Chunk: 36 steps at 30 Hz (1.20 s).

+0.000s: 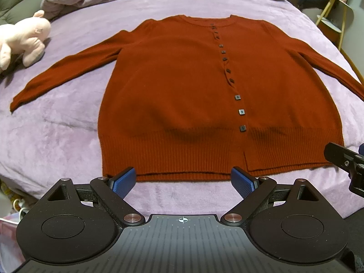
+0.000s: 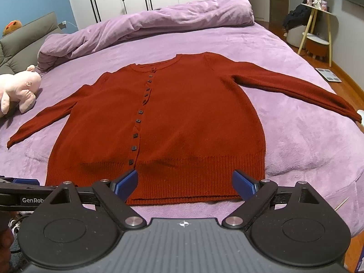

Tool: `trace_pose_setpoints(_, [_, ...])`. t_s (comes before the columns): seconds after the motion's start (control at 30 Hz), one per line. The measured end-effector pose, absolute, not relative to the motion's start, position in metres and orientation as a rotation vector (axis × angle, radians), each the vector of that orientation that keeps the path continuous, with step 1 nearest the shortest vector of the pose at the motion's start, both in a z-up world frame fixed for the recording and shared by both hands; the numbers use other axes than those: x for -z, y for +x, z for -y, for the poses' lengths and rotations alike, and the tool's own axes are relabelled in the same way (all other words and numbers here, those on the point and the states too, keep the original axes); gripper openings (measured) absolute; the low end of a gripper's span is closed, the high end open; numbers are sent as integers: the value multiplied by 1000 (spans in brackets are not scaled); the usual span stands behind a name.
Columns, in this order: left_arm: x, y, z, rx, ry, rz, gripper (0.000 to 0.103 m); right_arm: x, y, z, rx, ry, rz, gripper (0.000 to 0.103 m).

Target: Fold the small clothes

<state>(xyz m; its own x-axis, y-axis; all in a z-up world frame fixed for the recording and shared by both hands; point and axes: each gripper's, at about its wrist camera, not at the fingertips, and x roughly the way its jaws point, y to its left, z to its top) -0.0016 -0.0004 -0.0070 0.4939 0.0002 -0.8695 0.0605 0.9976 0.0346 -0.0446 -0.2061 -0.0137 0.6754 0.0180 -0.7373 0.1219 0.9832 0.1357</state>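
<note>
A rust-red cardigan [image 1: 182,95] lay spread flat and face up on the purple bedspread [image 1: 68,141], buttoned down its front, with both sleeves stretched out to the sides; its ribbed hem was the part nearest both tools, and its neckline lay farthest from them. The left gripper [image 1: 183,183] hovered just short of the hem, its blue-padded fingers [image 1: 124,182] spread wide apart with nothing between them, the tips near the hem's edge towards the garment's left half as seen from that tool; whether they touched the knit could not be told. The right gripper [image 2: 184,185] was likewise wide open and empty, its fingers [image 2: 126,183] over the ribbed band of the hem, just right of the row of dark square buttons [image 2: 136,134]; contact with the cloth could not be judged there either. From the left tool, the buttons ran ahead and slightly to the right; part of the right tool showed at that view's right edge. A pink plush toy [image 1: 22,41] lay on the bedspread far ahead and to the left of both grippers, well clear of the left sleeve; a bunched purple duvet [image 2: 147,25] lay beyond the neckline.
</note>
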Motion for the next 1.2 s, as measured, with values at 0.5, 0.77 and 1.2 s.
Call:
trace_pose_setpoints(0.5, [13, 5, -2, 41, 45, -1078, 94, 20, -40, 212, 41, 228, -844, 90])
trace_pose_setpoints(0.77, [23, 13, -3, 77, 23, -1119, 93, 39, -26, 253, -32, 474, -857, 82])
trace_pose_setpoints(1.2, [31, 45, 4, 112, -21, -1132, 93, 74, 3, 520, 546, 993, -471, 43])
